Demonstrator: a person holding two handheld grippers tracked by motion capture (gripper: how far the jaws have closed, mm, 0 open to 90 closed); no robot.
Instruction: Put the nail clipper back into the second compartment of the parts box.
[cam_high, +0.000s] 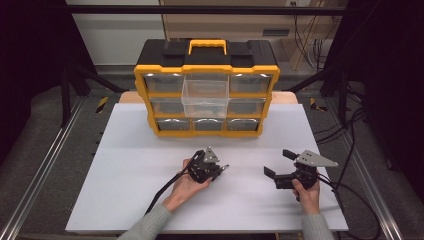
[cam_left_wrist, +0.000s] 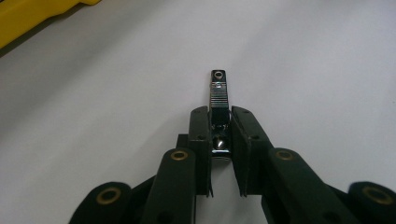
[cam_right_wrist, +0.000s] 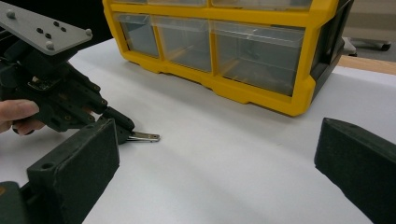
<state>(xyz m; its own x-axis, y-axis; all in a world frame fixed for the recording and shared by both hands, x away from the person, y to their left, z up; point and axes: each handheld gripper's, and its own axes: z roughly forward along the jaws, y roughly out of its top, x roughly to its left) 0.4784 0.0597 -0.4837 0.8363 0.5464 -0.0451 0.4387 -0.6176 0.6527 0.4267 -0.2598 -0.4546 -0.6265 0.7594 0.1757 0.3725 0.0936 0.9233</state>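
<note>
nail clipper (cam_left_wrist: 218, 100) lies clamped lengthwise in the left gripper (cam_left_wrist: 219, 133), its lever tip pointing straight out toward the wide-open right gripper (cam_high: 280, 164), over the white table (cam_high: 150, 150).

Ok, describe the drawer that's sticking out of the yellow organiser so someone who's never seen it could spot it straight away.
Start at the yellow-and-black plastic drawer organiser standing at the far side of the white table. Its front is a grid of clear drawers, three across. The clear plastic drawer in the middle column at the top is pulled well forward, while its neighbours sit flush in the frame.
</note>
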